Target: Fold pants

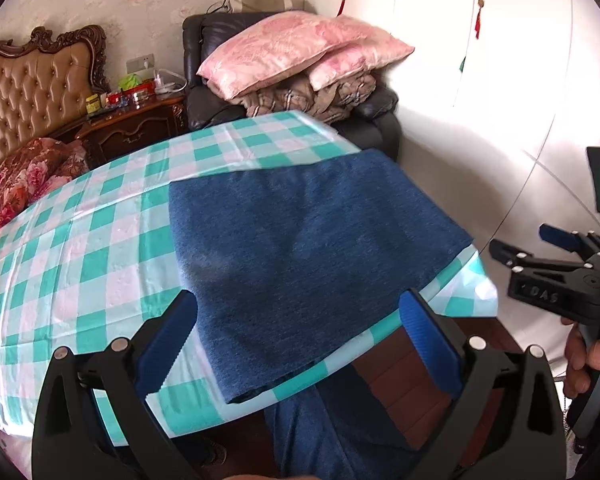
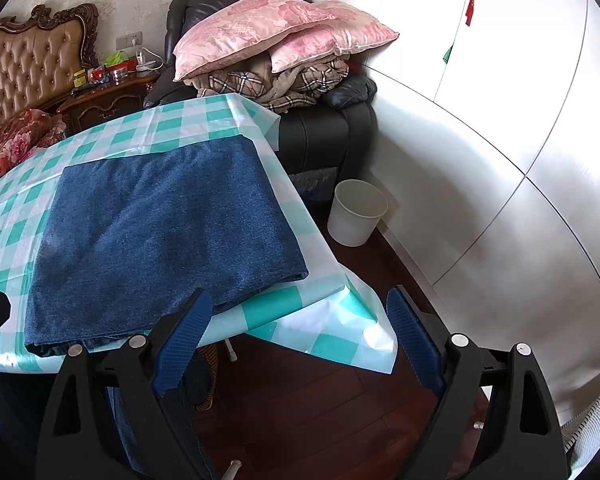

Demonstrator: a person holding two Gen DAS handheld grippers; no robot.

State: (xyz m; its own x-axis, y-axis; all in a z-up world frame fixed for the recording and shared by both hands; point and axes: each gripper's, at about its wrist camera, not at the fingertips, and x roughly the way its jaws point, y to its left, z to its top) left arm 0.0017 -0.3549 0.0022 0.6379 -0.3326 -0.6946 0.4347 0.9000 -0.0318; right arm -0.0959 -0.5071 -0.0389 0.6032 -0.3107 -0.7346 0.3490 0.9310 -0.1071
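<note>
The blue pants (image 1: pixel 300 248) lie folded into a flat rectangle on the table with the teal-and-white checked cloth (image 1: pixel 80 240), near its right corner. My left gripper (image 1: pixel 300 340) hovers open above the pants' near edge, with nothing between its blue pads. In the right wrist view the folded pants (image 2: pixel 168 224) sit left of centre, and my right gripper (image 2: pixel 300 332) stands open over the table's near corner (image 2: pixel 340 320), holding nothing. The right gripper (image 1: pixel 520 240) also shows at the right of the left wrist view, off the table's side, held by a hand (image 1: pixel 588 356).
A dark armchair (image 2: pixel 332 136) piled with pink pillows (image 2: pixel 260 28) and blankets stands behind the table. A white bin (image 2: pixel 356 212) sits on the wooden floor beside white wardrobe doors (image 2: pixel 500 140). A nightstand (image 1: pixel 140 128) and a bed headboard (image 1: pixel 32 84) are at far left.
</note>
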